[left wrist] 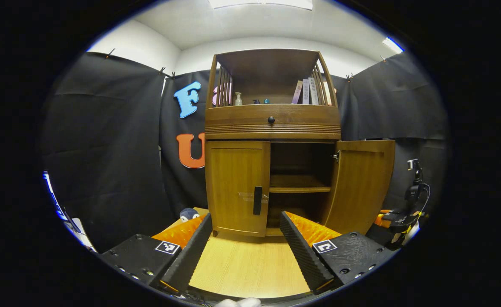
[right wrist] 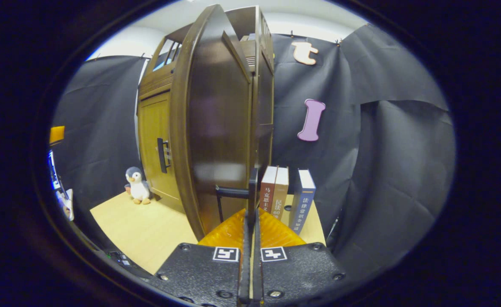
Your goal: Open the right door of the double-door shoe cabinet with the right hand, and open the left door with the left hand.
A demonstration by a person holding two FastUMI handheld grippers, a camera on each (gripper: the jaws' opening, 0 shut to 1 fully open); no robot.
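We see books (right wrist: 281, 192) beside the swung-out right door (right wrist: 216, 128), its handle (right wrist: 233, 192) clamped by right tongs (right wrist: 250, 213) (left tongs (left wrist: 246, 232) gape, empty).

The brown wooden shoe cabinet (left wrist: 272, 128) has its right door (left wrist: 361, 183) swung open, left door (left wrist: 237, 187) closed.

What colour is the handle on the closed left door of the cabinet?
Black. The handle on the left door shows best in the left gripper view.
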